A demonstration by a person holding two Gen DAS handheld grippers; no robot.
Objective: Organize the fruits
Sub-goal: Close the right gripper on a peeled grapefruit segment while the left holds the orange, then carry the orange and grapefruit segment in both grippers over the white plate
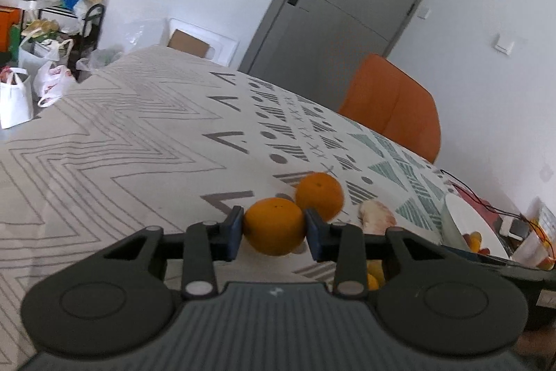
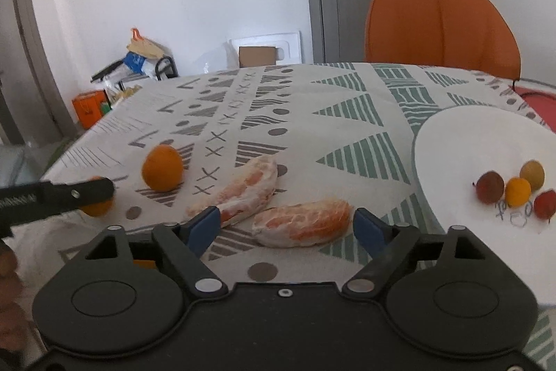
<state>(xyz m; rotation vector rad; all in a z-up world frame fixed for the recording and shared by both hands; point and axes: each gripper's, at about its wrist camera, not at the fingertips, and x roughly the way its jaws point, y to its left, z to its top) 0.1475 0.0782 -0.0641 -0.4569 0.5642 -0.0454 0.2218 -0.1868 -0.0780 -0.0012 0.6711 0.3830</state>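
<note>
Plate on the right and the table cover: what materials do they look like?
Plate: probably glazed ceramic or melamine; plain white, smooth, faintly glossy, with a thin rim. Table cover: looks like matte printed fabric, with grey and green geometric patterns, though coated cloth is possible.

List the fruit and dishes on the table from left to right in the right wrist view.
Orange held by the left gripper → loose orange → far peeled segment → near peeled segment → white plate holding four small fruits.

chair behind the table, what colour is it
Orange chair; clearest in the right wrist view.
</note>
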